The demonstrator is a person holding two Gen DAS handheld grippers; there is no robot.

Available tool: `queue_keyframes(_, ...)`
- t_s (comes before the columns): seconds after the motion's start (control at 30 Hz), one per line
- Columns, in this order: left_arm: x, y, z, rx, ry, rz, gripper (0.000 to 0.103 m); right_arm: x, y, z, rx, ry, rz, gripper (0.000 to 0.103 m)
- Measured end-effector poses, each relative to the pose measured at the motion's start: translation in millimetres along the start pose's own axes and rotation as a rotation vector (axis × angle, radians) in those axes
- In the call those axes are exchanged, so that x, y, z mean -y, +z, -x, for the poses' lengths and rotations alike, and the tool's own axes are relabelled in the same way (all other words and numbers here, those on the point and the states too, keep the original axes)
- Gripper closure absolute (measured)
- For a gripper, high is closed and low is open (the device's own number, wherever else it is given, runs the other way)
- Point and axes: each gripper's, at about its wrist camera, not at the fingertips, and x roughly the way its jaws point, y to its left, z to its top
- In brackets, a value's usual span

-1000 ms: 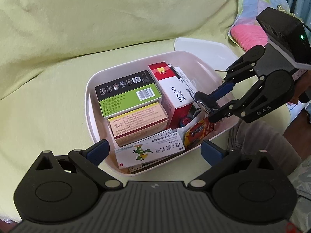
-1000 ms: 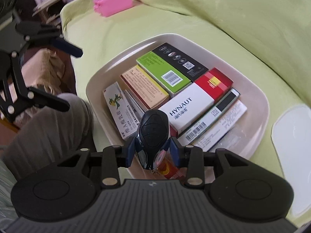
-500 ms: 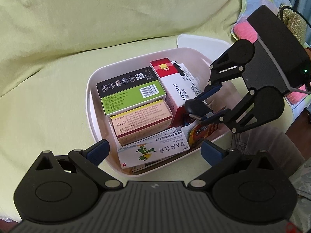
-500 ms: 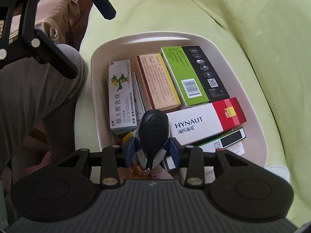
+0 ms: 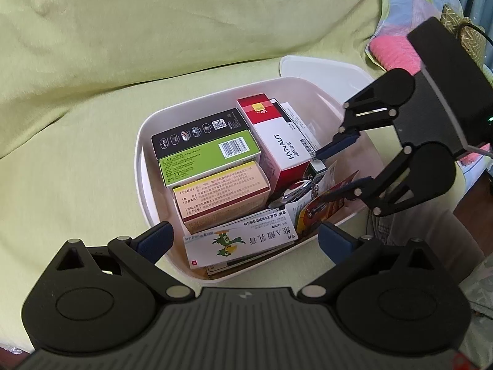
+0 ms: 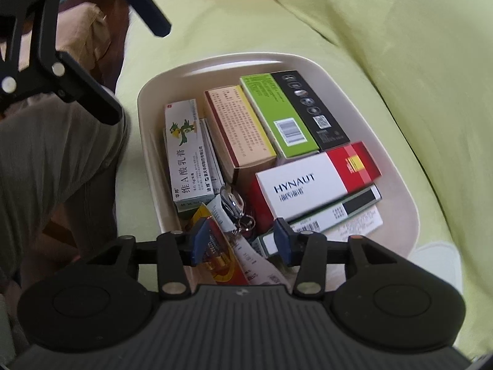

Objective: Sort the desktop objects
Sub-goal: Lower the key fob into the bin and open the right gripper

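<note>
Right claw [image 6: 240, 240] gapes over the bin [image 6: 400, 185], seemingly above the key fob [image 6: 232, 202]; left claw [image 5: 243, 240] open.

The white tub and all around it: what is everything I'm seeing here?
tub: one, white, on the green sofa cover
boxes: several, standing packed in the tub; among them a green and black box, a peach box, a red and white HYNAUT box, a parrot-print box
car key: one, black and silver, lying loose between the boxes
lid: one, white, behind the tub
pink cushion: one, far end
left gripper: open, near the tub's rim
right gripper: open, above the key
</note>
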Motion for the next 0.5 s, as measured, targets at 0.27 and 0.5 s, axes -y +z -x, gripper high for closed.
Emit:
queue_keyframes(0.27, 11, 5, 4, 0.011, 0.027, -0.016, 0.002, 0, -19, 24, 0.059, -0.023, -0.143, 0.052)
queue_keyframes(0.5, 23, 8, 12, 0.029, 0.040, -0.029, 0.002, -1, -30, 43, 0.100, -0.053, -0.238, 0.044)
